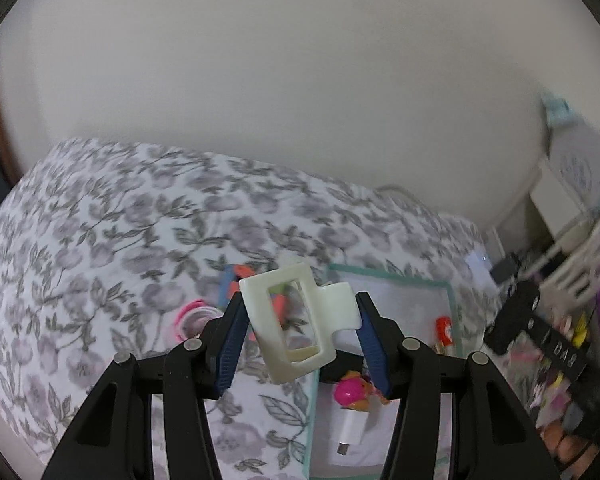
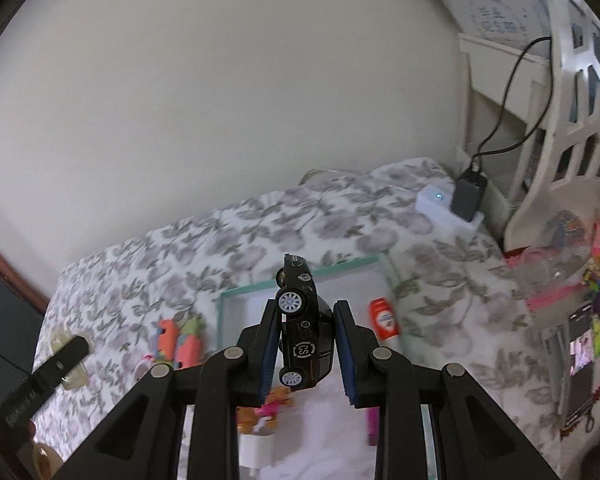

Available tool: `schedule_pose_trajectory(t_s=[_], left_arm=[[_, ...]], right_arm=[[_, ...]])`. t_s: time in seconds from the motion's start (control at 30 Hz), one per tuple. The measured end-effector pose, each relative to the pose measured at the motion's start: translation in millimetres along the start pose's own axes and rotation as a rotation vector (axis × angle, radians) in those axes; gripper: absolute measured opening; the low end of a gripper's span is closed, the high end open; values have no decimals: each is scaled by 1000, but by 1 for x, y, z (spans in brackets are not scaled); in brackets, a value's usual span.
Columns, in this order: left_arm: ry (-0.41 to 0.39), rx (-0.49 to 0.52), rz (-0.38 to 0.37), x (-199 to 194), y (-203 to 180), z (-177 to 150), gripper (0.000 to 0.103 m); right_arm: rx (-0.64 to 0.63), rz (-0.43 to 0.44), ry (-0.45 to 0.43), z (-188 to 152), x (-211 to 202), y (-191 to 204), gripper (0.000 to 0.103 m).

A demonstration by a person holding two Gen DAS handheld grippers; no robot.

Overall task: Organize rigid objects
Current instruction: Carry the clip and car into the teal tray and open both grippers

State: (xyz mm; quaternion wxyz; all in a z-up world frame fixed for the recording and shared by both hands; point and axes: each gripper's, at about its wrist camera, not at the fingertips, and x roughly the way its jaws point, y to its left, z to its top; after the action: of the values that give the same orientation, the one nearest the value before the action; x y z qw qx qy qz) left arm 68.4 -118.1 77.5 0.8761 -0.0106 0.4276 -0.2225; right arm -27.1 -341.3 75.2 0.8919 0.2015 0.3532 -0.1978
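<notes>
Lots is blurry or cut off here. In the left wrist view the small stuff behind the fingers is mush: something pink and round at 9 o'clock of the grip, orange bits behind the clip, none of it readable. The shelf clutter at 3 o'clock is smeared too.

The left gripper point(image 1: 300, 332) has its fingers about half open and clamped on a cream hair claw clip point(image 1: 290, 326), held tilted above the bed. The right gripper point(image 2: 306, 344) has narrow fingers pinching a black toy car point(image 2: 306, 340), nose pointing up, wheels facing the left finger.

Below both sits a shallow tray with a teal rim point(image 2: 300, 280); its near end is hidden by the grippers. A pink toy point(image 1: 350, 392) and a white plug point(image 1: 350, 432) lie in it, and a red-and-white tube point(image 2: 384, 318) sits at its 3 o'clock edge.

Surface is a bed with a grey floral sheet point(image 1: 120, 220), plain pale wall point(image 1: 280, 80) behind. A white power block point(image 2: 444, 208) with a black adapter sits at 1 o'clock.
</notes>
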Motion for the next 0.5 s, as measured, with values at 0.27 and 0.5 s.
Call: schedule_pose_trajectory(t_s=[0.27, 0.5], left_arm=[[83, 125, -16, 53, -54, -3, 55], [151, 149, 12, 112, -68, -8, 55]], right_arm=[[-11, -31, 86, -6, 45, -14, 29], [-4, -41, 200, -23, 100, -18, 29]])
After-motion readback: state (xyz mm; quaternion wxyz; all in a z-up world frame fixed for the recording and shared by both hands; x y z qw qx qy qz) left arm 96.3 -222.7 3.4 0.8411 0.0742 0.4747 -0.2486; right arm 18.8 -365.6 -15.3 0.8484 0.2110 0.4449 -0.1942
